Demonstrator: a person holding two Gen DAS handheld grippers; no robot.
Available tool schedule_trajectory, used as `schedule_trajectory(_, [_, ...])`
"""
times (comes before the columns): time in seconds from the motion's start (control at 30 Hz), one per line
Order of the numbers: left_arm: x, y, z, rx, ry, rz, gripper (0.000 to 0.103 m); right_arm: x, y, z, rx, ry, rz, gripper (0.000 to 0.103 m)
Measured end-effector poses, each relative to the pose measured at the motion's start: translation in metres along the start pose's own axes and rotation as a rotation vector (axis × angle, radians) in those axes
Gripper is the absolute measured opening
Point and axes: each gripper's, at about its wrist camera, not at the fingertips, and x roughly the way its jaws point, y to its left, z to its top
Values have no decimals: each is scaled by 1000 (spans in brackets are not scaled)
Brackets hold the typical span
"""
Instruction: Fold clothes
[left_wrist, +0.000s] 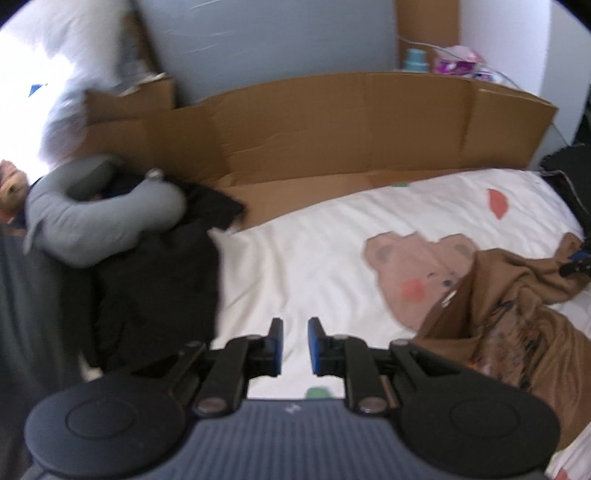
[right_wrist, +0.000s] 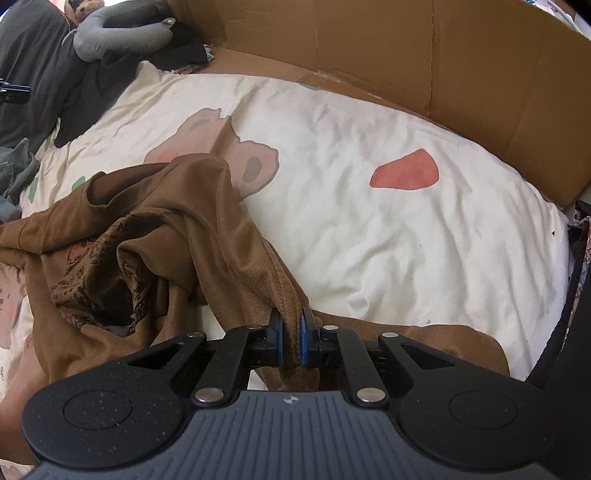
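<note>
Left wrist view showed a dark grey blanket (left_wrist: 14, 314) at the far left, with a grey neck pillow (left_wrist: 107, 221) lying on black clothing (left_wrist: 159, 280) just right of it. A tall cardboard sheet (left_wrist: 332, 122) stood along the far side of the bed. The left gripper (left_wrist: 295, 345) hovered over the white bear-print sheet (left_wrist: 303, 236) with its blue-padded jaws parted and nothing between them. To the near right, the brown shirt (left_wrist: 517, 295) lay crumpled on the sheet, partly covering the printed bear (left_wrist: 410, 269).

Right wrist view had the same grey pillow (right_wrist: 118, 33) and dark clothing (right_wrist: 74, 85) at the far left, with a bit of grey fabric (right_wrist: 16, 173) at the left edge. The brown shirt (right_wrist: 155, 236) sat bunched at the near left, its dark printed graphic showing in the folds. One edge of it ran to the right gripper (right_wrist: 292, 341), whose jaws were clamped on that fabric edge. Further right the sheet (right_wrist: 369, 229) lay bare, with a red patch (right_wrist: 406, 174) printed on it and the cardboard (right_wrist: 480, 92) rising behind.
</note>
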Motion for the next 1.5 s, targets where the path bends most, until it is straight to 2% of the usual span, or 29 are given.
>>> schedule_trajectory(0.2, [-1, 8, -37, -24, 52, -8, 16, 1, -3, 0, 11, 4, -20, 7])
schedule_trajectory(0.33, [9, 5, -67, -80, 85, -27, 18, 2, -2, -2, 11, 12, -29, 7])
schedule_trajectory(0.43, [16, 2, -88, -115, 106, -51, 26, 2, -1, -3, -4, 24, -34, 7])
schedule_trajectory(0.5, [23, -1, -100, -127, 118, -66, 38, 1, 0, -2, -12, 27, -39, 7])
schedule_trajectory(0.63, [39, -11, -121, -102, 141, -82, 42, 3, 1, -1, -14, 35, -45, 7])
schedule_trajectory(0.8, [60, -18, -136, -109, 175, -100, 48, 6, 5, -5, -42, 52, -39, 7])
schedule_trajectory(0.9, [68, -18, -139, -121, 177, -112, 48, 8, 4, -7, -46, 59, -37, 7])
schedule_trajectory(1.03, [75, -23, -141, -88, 172, -120, 48, 12, 5, -9, -54, 71, -32, 7])
schedule_trajectory(1.07, [77, -23, -142, -88, 173, -122, 47, 12, 6, -9, -58, 72, -33, 7])
schedule_trajectory(1.13, [80, -20, -144, -109, 175, -123, 35, 13, 6, -9, -65, 72, -35, 7])
schedule_trajectory(1.2, [80, -20, -145, -120, 172, -135, 13, 12, 6, -10, -66, 71, -34, 7])
schedule_trajectory(1.27, [78, -21, -146, -116, 170, -147, 7, 12, 6, -10, -66, 70, -32, 7])
schedule_trajectory(1.3, [77, -23, -146, -109, 172, -157, 1, 13, 7, -11, -67, 70, -30, 7])
schedule_trajectory(1.5, [71, -32, -144, -70, 167, -199, 0, 14, 8, -13, -71, 71, -22, 7])
